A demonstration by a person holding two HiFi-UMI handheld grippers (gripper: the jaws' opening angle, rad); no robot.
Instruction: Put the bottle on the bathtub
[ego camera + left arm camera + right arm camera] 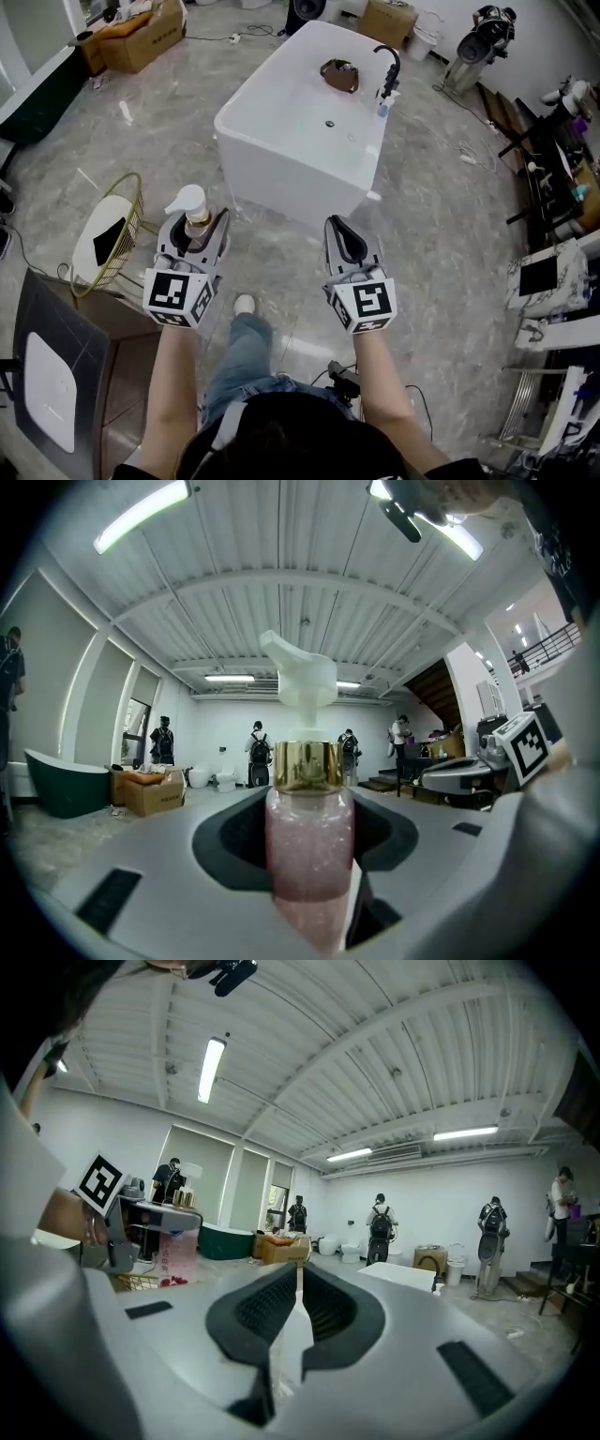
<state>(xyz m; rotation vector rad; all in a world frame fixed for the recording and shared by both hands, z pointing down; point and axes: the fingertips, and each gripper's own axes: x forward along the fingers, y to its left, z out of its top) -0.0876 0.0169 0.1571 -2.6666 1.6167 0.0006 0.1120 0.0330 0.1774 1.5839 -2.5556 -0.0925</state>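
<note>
Closest to me are my bare forearms (pixel 178 375), each ending in a grey gripper with a marker cube (pixel 178 292). My left gripper (pixel 199 225) is clamped on the clear pump bottle of pink glittery liquid with a gold collar and white pump head (pixel 309 846). The pads pinch its body below the collar, so it stands upright and the pump clears the jaws. My right gripper (pixel 345 230) has its jaws pressed together with nothing between them. I judge it idle, since one grip carries the bottle. The bottle hangs over the grey marble floor (pixel 450 234), well apart from the white freestanding bathtub (pixel 291 173) ahead. Its flat rim by the black curved faucet (pixel 389 58) looks a fair landing spot, provided I set the base down level.
</note>
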